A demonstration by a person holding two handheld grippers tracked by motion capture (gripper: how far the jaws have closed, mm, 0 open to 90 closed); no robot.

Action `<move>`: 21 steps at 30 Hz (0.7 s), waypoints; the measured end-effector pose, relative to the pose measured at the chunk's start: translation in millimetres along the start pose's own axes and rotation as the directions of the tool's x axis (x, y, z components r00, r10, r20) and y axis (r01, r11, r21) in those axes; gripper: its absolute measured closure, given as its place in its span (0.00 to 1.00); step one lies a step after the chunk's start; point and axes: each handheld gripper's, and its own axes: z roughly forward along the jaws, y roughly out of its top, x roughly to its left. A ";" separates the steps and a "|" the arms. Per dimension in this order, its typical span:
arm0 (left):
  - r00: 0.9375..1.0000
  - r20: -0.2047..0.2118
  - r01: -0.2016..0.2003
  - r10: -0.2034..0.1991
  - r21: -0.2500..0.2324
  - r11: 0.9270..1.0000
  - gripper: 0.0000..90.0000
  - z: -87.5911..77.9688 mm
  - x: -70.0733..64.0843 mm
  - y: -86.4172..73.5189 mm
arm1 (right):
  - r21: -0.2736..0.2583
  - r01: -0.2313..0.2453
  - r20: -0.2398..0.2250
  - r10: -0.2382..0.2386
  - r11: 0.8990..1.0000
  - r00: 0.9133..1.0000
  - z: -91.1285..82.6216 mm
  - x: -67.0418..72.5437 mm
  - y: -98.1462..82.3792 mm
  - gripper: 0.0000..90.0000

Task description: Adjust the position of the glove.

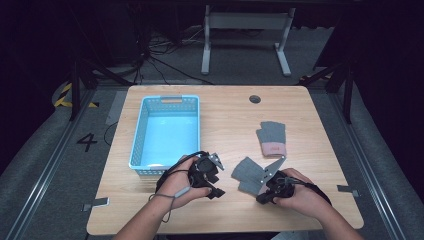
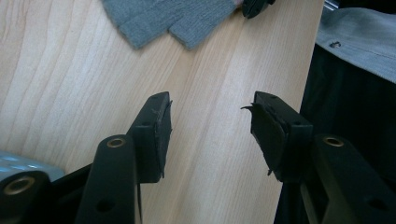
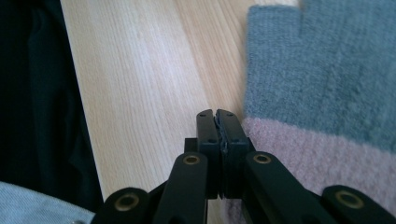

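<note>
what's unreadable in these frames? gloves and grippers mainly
- Near glove, high view: its cuff end lies under the right gripper and hand, so the grip point is hidden.
- Right gripper view: jaws stand together at the glove's pink cuff; whether fabric is pinched between them cannot be told.
- Left gripper view: the glove is cut off by the top edge.
- Far glove, high view: the mark on its pink cuff is too small to read.
</note>
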 end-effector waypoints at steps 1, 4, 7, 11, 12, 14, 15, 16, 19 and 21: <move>1.000 -0.001 0.000 0.000 -0.003 1.000 0.54 0.3 -0.1 0.1 | 0.002 -0.001 0.004 0.001 1.000 1.000 -1.0 -0.8 -1.2 1.00; 1.000 -0.003 -0.005 0.005 -0.003 1.000 0.54 1.1 0.0 0.7 | 0.006 -0.022 0.011 0.022 1.000 1.000 -6.4 -5.3 -6.7 1.00; 1.000 -0.003 -0.005 0.005 -0.001 1.000 0.54 1.0 -0.2 0.8 | 0.011 -0.040 0.024 0.040 0.999 0.999 -10.8 -10.4 -11.4 1.00; 1.000 -0.001 -0.004 0.004 0.001 1.000 0.54 0.1 -0.2 0.3 | 0.002 -0.062 0.040 0.062 0.998 0.997 -14.8 -16.6 -16.0 1.00; 1.000 -0.001 -0.004 0.004 0.001 1.000 0.54 0.1 -0.2 0.3 | 0.005 -0.065 0.050 0.065 0.998 0.997 -15.4 -17.5 -16.7 1.00; 1.000 -0.001 0.000 0.000 0.000 1.000 0.54 -0.3 -0.2 -0.1 | 0.002 -0.065 0.058 0.064 0.998 0.996 -15.8 -19.6 -17.7 1.00; 1.000 -0.001 0.000 0.000 0.000 1.000 0.54 -0.3 -0.2 -0.1 | 0.002 -0.065 0.058 0.064 0.998 0.996 -15.8 -19.6 -17.7 1.00; 1.000 -0.001 0.000 0.000 -0.001 1.000 0.54 -0.5 -0.3 -0.4 | 0.004 -0.074 0.062 0.074 0.997 0.995 -16.5 -20.0 -18.2 1.00; 1.000 -0.004 0.001 -0.001 -0.006 1.000 0.54 -0.5 -0.7 -1.1 | -0.002 -0.075 0.080 0.075 0.997 0.994 -18.5 -23.5 -19.6 1.00; 1.000 -0.004 0.002 -0.002 -0.007 1.000 0.54 -1.0 -0.9 -1.4 | -0.008 -0.086 0.087 0.086 0.996 0.992 -20.1 -25.5 -21.0 1.00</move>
